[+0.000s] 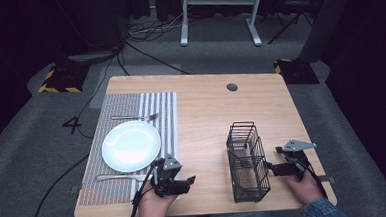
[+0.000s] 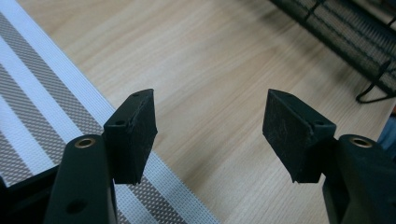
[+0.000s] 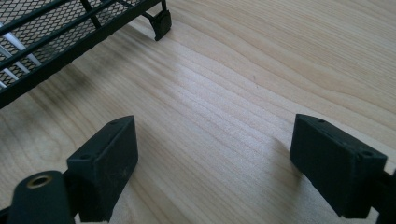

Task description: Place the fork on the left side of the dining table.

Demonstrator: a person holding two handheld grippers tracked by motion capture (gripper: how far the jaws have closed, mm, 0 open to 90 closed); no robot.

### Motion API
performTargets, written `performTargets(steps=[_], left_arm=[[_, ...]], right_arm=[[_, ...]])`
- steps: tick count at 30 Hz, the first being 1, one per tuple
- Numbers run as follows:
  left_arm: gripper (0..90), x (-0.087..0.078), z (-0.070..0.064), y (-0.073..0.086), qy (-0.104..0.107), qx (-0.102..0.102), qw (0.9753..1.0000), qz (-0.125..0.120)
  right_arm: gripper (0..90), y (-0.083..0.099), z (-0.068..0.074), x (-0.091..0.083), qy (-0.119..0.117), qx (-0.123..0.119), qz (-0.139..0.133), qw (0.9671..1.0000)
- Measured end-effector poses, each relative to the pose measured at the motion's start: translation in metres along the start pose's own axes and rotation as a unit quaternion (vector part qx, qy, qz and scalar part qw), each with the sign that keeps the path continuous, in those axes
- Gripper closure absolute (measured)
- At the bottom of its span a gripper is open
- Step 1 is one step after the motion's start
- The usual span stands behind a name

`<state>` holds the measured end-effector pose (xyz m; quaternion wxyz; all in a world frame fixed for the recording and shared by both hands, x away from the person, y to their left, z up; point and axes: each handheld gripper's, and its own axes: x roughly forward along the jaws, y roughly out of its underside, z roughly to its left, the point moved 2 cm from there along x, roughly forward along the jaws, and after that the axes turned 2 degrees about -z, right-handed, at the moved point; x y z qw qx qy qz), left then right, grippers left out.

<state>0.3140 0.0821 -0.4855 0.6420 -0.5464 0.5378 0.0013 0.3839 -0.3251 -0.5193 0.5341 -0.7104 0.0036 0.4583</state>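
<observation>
A black wire basket (image 1: 247, 160) stands on the wooden table (image 1: 201, 113), right of centre; silver cutlery shows through its mesh (image 3: 18, 44). A white plate (image 1: 131, 145) lies on a striped placemat (image 1: 132, 141), with a fork (image 1: 134, 117) behind it and another utensil (image 1: 119, 177) in front. My left gripper (image 1: 187, 181) hovers open near the mat's front right corner, jaws wide over bare wood (image 2: 210, 135) and the mat edge (image 2: 46, 112). My right gripper (image 1: 270, 168) is open just right of the basket, nothing between its jaws (image 3: 212, 163).
A round cable hole (image 1: 232, 87) sits near the table's back edge. Beyond the table are a white desk frame (image 1: 221, 12), floor cables (image 1: 147, 31) and two yellow-black striped bases (image 1: 59, 78). Bare wood lies between mat and basket.
</observation>
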Motion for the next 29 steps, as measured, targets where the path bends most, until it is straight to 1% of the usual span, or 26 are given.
performTargets(steps=[1,2,3,5,8,10,12,13,15,17,19,20,22,23,24,25,29], left_arm=[[35.7,0.002,-0.001,0.001,0.000,0.002,1.0000,0.006],[35.7,0.002,-0.001,0.001,0.000,0.002,1.0000,0.006],[35.7,0.007,-0.003,0.002,0.001,0.007,0.9999,0.015],[35.6,0.013,-0.005,0.004,0.005,0.010,0.9996,0.026],[35.7,0.018,-0.010,0.005,0.005,0.024,0.9989,0.039],[35.6,0.021,-0.013,0.005,0.003,0.034,0.9986,0.041],[35.3,0.022,-0.014,0.005,0.003,0.034,0.9985,0.044],[35.1,0.026,-0.017,0.006,0.004,0.042,0.9979,0.049],[34.6,0.029,-0.019,0.007,0.005,0.048,0.9972,0.056],[32.9,0.031,-0.022,0.007,-0.001,0.061,0.9967,0.053],[31.4,0.032,-0.023,0.007,-0.003,0.064,0.9965,0.053],[29.4,0.034,-0.025,0.008,-0.007,0.080,0.9956,0.049],[24.1,0.038,-0.028,0.011,-0.018,0.096,0.9946,0.035],[18.9,0.041,-0.028,0.012,-0.019,0.090,0.9953,0.029],[14.4,0.044,-0.028,0.013,-0.020,0.088,0.9958,0.014],[11.2,0.045,-0.029,0.013,-0.019,0.088,0.9959,0.012],[9.4,0.046,-0.030,0.013,-0.021,0.086,0.9960,0.013]], right_arm=[[15.3,0.000,0.000,0.000,0.000,0.000,0.000,1.0000],[15.3,0.000,0.000,0.000,0.000,0.000,0.000,1.0000],[15.3,0.000,0.000,0.000,0.000,0.000,0.000,1.0000],[15.3,0.000,0.000,0.000,0.000,0.000,0.000,1.0000],[15.3,0.000,0.000,0.000,0.000,0.001,0.000,1.0000],[15.3,0.000,0.000,0.000,0.000,0.000,0.000,1.0000],[15.3,0.000,0.000,0.000,0.000,0.000,0.000,1.0000],[15.3,0.000,0.000,0.000,0.000,0.001,0.000,1.0000],[15.3,0.000,0.000,0.000,0.000,0.000,0.000,1.0000],[15.3,0.000,0.000,0.000,0.000,0.000,0.000,1.0000],[15.3,0.000,0.000,0.000,0.000,0.000,0.000,1.0000],[15.3,0.000,0.000,0.000,0.000,0.000,0.000,1.0000],[15.3,0.000,0.000,0.000,0.000,0.000,0.000,1.0000],[15.3,0.000,0.000,0.000,0.000,0.000,0.000,1.0000],[15.3,0.000,0.000,0.000,0.000,0.000,0.000,1.0000],[15.3,0.000,0.000,0.000,0.000,0.000,0.000,1.0000],[15.4,0.000,0.000,0.000,0.000,0.000,0.000,1.0000]])
